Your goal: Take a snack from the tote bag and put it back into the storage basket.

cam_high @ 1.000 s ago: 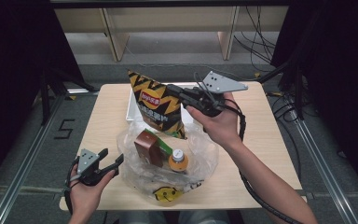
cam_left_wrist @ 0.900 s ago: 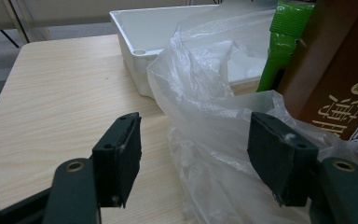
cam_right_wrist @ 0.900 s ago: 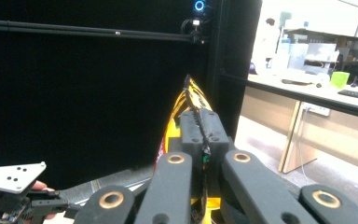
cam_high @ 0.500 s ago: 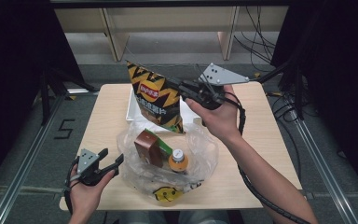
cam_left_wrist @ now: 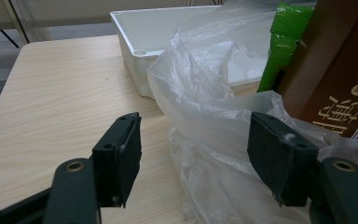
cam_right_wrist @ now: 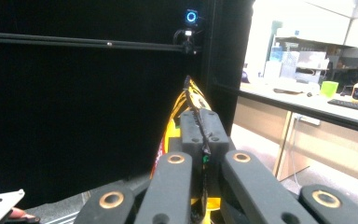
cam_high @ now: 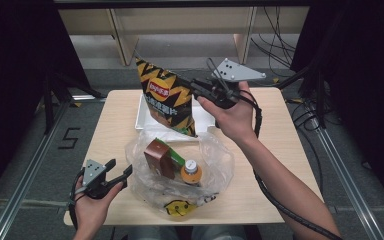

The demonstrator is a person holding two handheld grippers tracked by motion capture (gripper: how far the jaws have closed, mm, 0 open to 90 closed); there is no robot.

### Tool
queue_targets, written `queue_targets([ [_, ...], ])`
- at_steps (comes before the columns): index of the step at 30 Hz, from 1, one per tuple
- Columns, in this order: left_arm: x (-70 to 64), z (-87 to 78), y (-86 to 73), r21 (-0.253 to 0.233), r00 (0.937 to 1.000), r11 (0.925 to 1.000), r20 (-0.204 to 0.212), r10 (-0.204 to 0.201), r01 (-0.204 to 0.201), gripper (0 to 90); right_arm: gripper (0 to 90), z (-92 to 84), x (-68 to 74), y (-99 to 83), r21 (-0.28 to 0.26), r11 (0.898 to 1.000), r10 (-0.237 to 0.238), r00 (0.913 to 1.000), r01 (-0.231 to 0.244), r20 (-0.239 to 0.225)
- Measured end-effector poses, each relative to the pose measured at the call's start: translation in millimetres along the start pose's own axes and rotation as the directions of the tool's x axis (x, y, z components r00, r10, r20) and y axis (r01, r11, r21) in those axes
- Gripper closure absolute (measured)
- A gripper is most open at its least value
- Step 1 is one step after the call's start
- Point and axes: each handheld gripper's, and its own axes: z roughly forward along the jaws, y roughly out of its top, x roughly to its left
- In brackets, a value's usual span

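The chip bag [cam_high: 170,102] is black with yellow zigzag stripes and a red-and-white logo near its top. The tray [cam_high: 145,112] behind it is plain white. The plastic bag [cam_high: 215,160] is clear, with a yellow-and-black print at its front edge. Inside, the carton [cam_high: 159,157] is brown beside a green packet [cam_left_wrist: 284,42], and the bottle [cam_high: 191,171] is orange with a white cap. The table [cam_high: 115,130] is pale wood grain. Both tongs, left [cam_high: 117,175] and right [cam_high: 196,89], are black.

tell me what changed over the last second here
The right claw, shut on the chip bag, carried it up and toward the far side of the table, away from the plastic bag. The left claw stayed open by the plastic bag; the brown box, bottle and white tray kept their places.
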Motion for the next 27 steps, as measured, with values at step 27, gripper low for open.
queue_targets([
  [27, 0.6, -0.2, 0.0, -0.005, 1.0000, 1.0000, -0.001, -0.001, 0.001, 34.7, 90.0, 17.7, -19.1, 8.1, -0.008, 1.000, 0.024, 0.9991, -0.023, 0.034],
])
